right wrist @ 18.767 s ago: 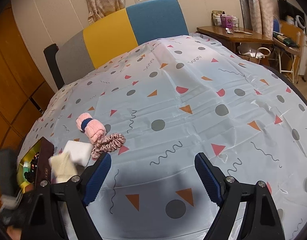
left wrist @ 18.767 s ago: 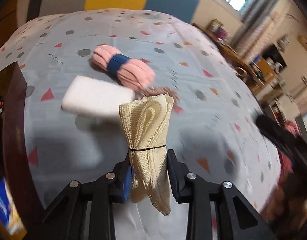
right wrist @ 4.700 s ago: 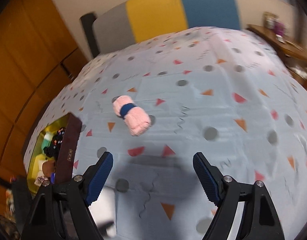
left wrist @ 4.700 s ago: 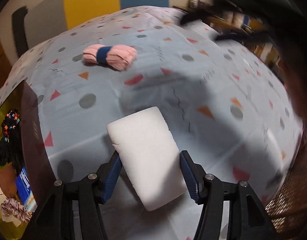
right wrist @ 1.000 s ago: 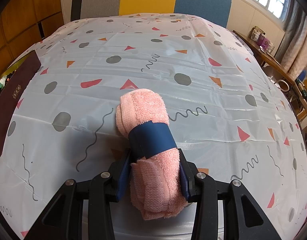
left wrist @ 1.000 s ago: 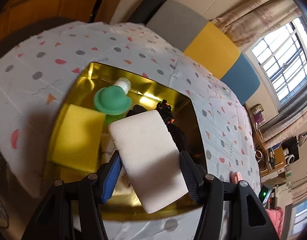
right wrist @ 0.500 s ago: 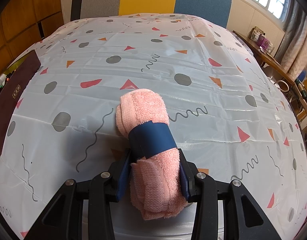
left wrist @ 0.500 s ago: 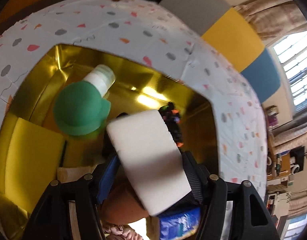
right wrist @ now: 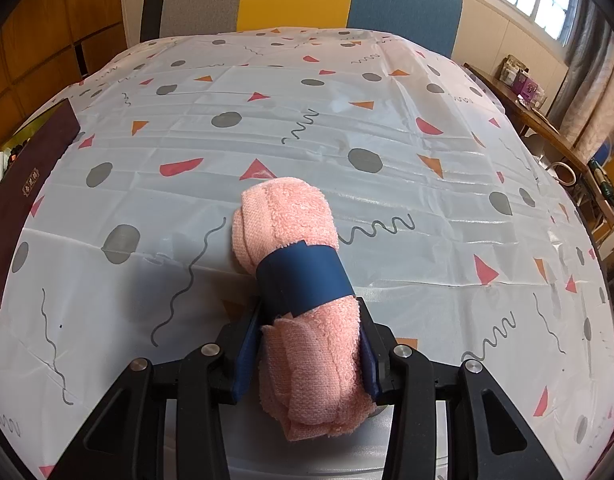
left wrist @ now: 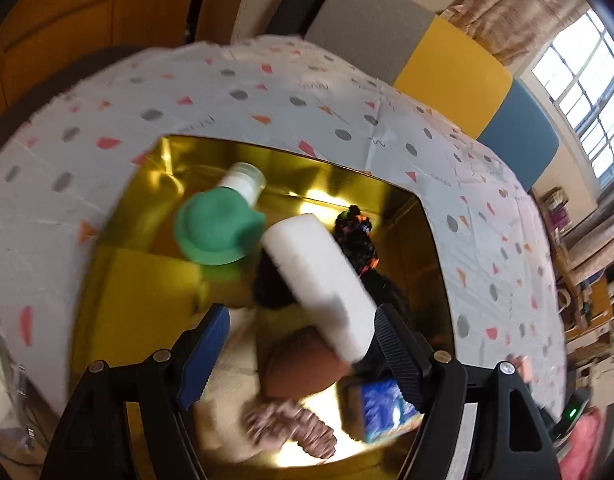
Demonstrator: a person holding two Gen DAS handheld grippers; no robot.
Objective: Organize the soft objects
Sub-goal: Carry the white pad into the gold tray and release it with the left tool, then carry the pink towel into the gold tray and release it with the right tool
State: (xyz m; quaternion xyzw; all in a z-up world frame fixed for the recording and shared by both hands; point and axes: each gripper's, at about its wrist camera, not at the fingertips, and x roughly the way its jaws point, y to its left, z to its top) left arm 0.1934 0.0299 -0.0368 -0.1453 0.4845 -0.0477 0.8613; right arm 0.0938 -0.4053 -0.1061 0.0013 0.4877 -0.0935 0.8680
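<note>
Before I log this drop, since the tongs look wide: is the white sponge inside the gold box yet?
Over the box, not settled. The white sponge hangs tilted above the gold box, with the left tongs opening around it.

We see a white sponge point(left wrist: 321, 280) over a gold-lined box point(left wrist: 423, 240), a green hat-shaped piece point(left wrist: 217, 232), and a pink towel roll point(right wrist: 303, 292) banded navy on a tablecloth point(right wrist: 387, 128) of grey dots and red triangles.

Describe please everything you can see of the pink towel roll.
The pink towel roll is terry cloth rolled into a thick cylinder, with a dark blue band around its middle. It lies on the patterned tablecloth, its far end pointing away from the camera. The right hand-held gripper is clamped on its near end, pads pressing both sides.
</note>
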